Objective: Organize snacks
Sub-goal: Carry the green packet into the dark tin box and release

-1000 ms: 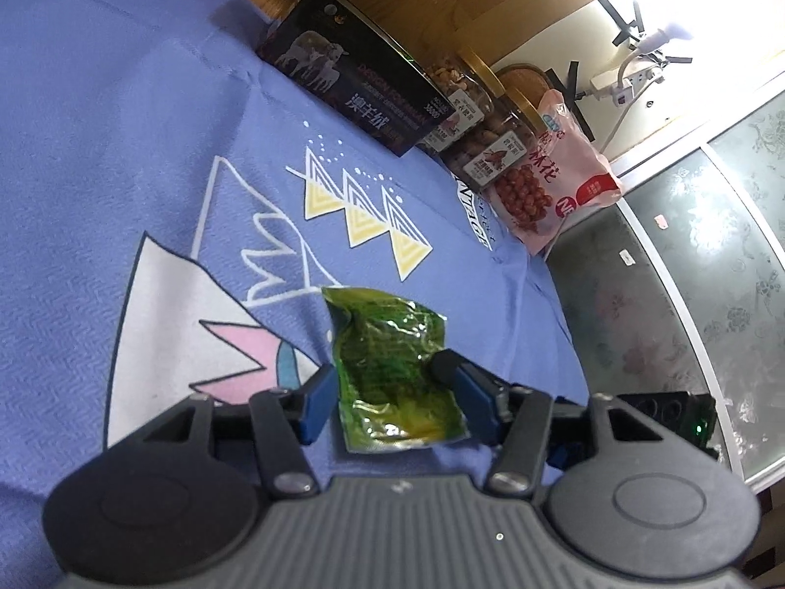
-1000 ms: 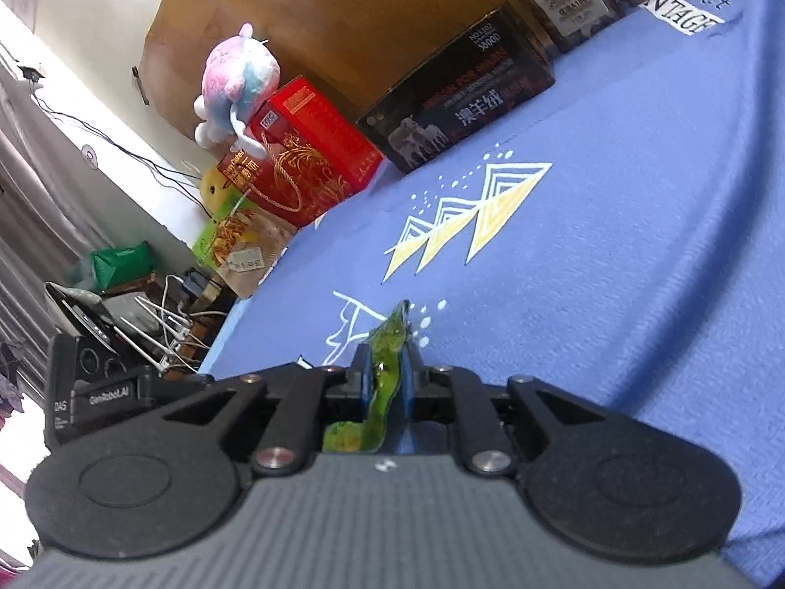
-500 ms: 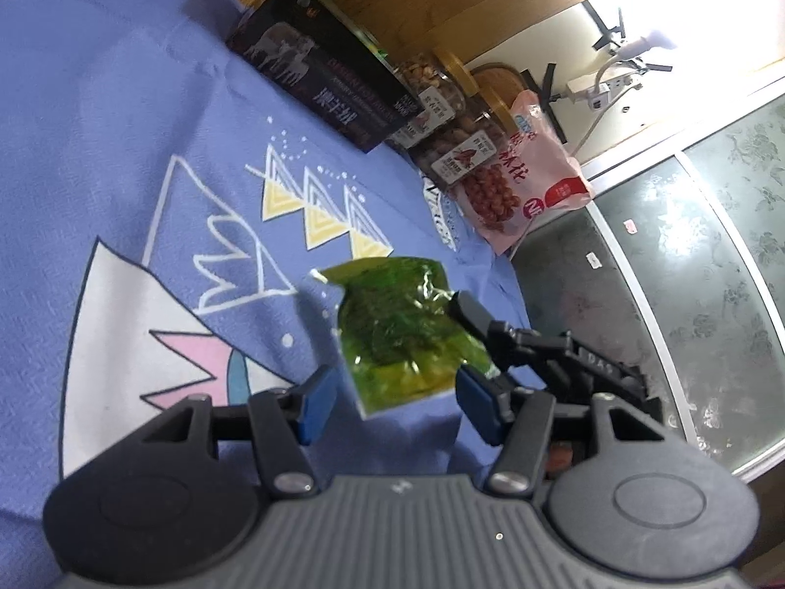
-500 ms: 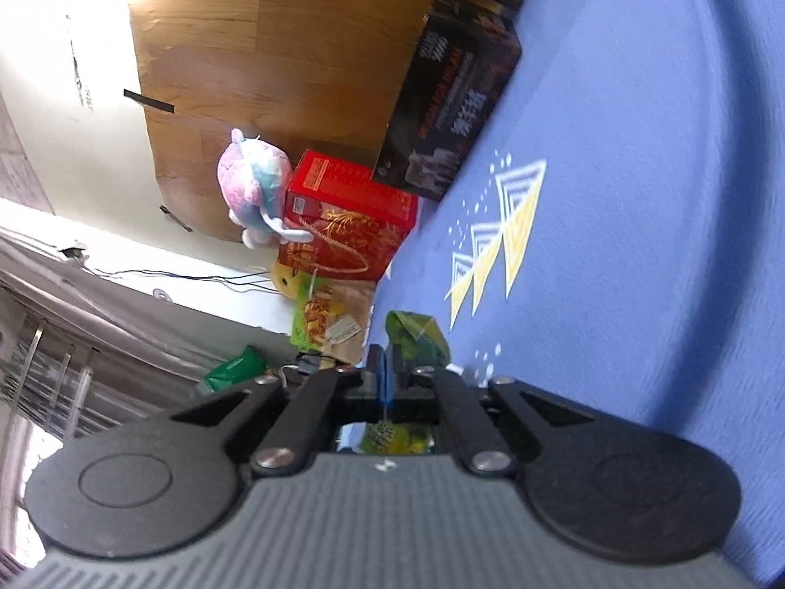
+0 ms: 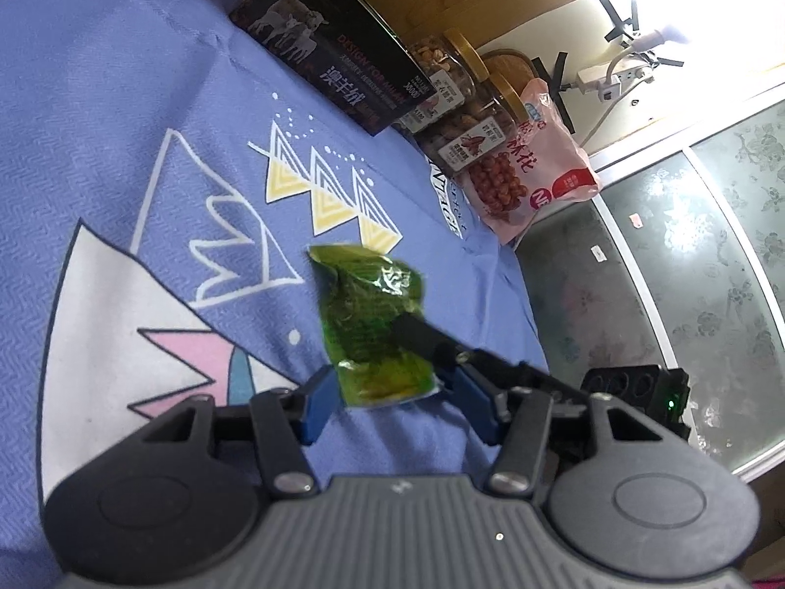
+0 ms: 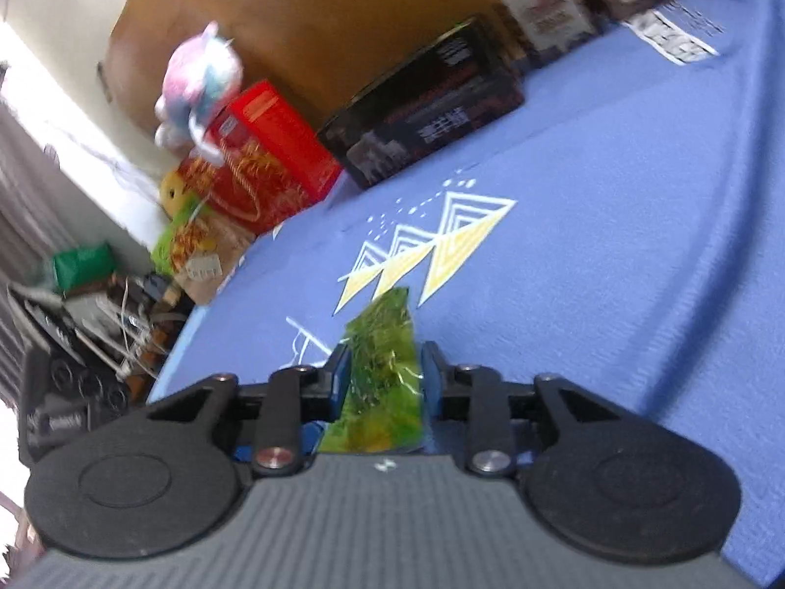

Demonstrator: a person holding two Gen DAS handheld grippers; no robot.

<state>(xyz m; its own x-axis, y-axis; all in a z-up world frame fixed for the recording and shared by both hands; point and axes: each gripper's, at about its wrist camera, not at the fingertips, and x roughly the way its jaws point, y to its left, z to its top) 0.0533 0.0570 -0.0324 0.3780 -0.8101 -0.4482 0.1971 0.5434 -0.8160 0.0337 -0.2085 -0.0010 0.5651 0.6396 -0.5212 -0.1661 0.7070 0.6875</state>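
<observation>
Our left gripper (image 5: 392, 405) stands with its blue pads apart and closing, the green snack packet (image 5: 373, 329) between them just above the blue printed cloth (image 5: 122, 113), below the yellow triangles (image 5: 326, 191), while the right gripper's finger (image 5: 422, 336) lies across the packet; whether the left pads press it we cannot tell. From the right wrist, our right gripper (image 6: 385, 378) has its jaws opening with the same green snack packet (image 6: 382, 383) between them, near the yellow triangles (image 6: 427, 250), and the black box (image 6: 427, 103) stands well beyond them.
</observation>
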